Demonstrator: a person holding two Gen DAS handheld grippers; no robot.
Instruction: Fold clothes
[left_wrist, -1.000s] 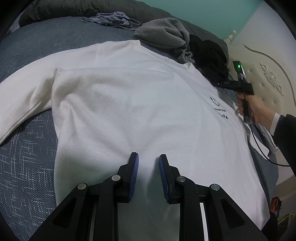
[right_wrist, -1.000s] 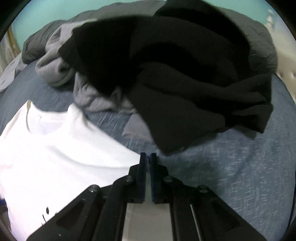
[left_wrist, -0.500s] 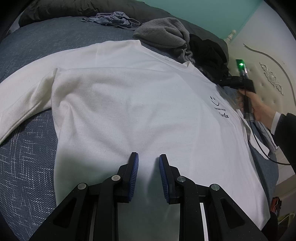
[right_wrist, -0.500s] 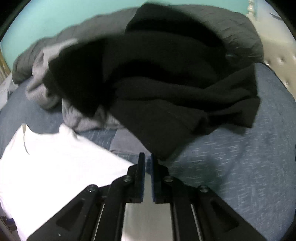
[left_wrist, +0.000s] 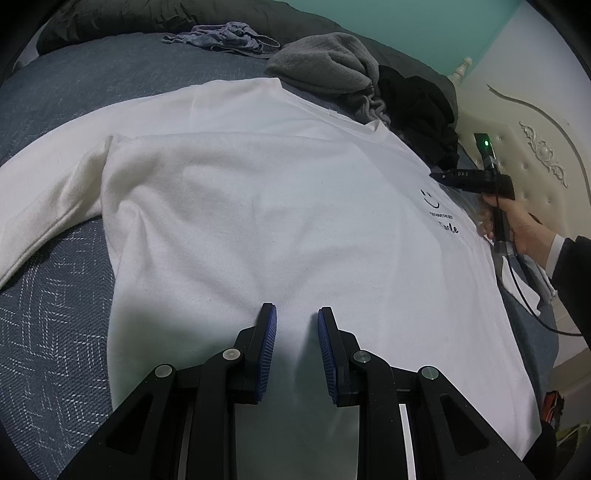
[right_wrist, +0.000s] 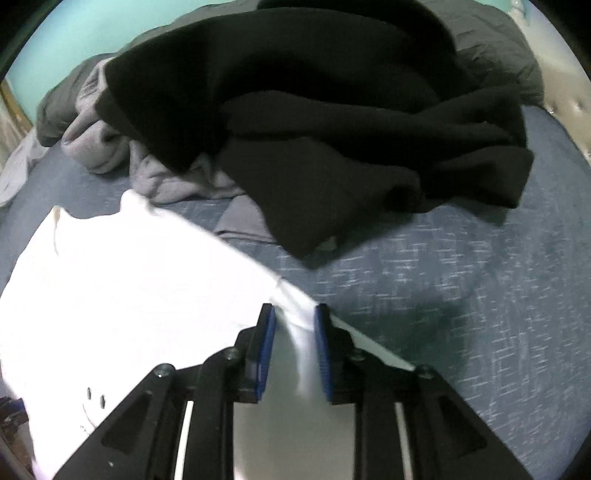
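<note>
On the bed (left_wrist: 55, 350), covered in a blue-grey patterned spread, a white long-sleeved sweatshirt (left_wrist: 258, 206) is seen laid flat, front up, with a small smiley print (left_wrist: 430, 197) near the chest. One sleeve (left_wrist: 44, 206) is stretched out sideways over the spread; no fold can be seen in the body yet. The left claw (left_wrist: 293, 321) is held over the lower body of the sweatshirt, jaws spread, nothing between the pads; contact with the fabric cannot be told. The right claw (right_wrist: 293, 319) is seen in its own view at the shoulder edge of the sweatshirt (right_wrist: 129, 280), jaws parted with a ridge of white cloth standing between the pads; whether the cloth is touched by the pads cannot be told, so no firm pinch is claimed. In the left view the right claw (left_wrist: 437, 176) is visible at the far shoulder, held by the right hand (left_wrist: 517, 225). Beyond the collar a crumpled black garment (right_wrist: 332, 122) and a grey garment (left_wrist: 325, 62) are piled, with a small bluish garment (left_wrist: 225, 35) further back, all unfolded. Progress is judged early: spreading is done, sleeves and body folds are left, and the pile is untouched.
</note>
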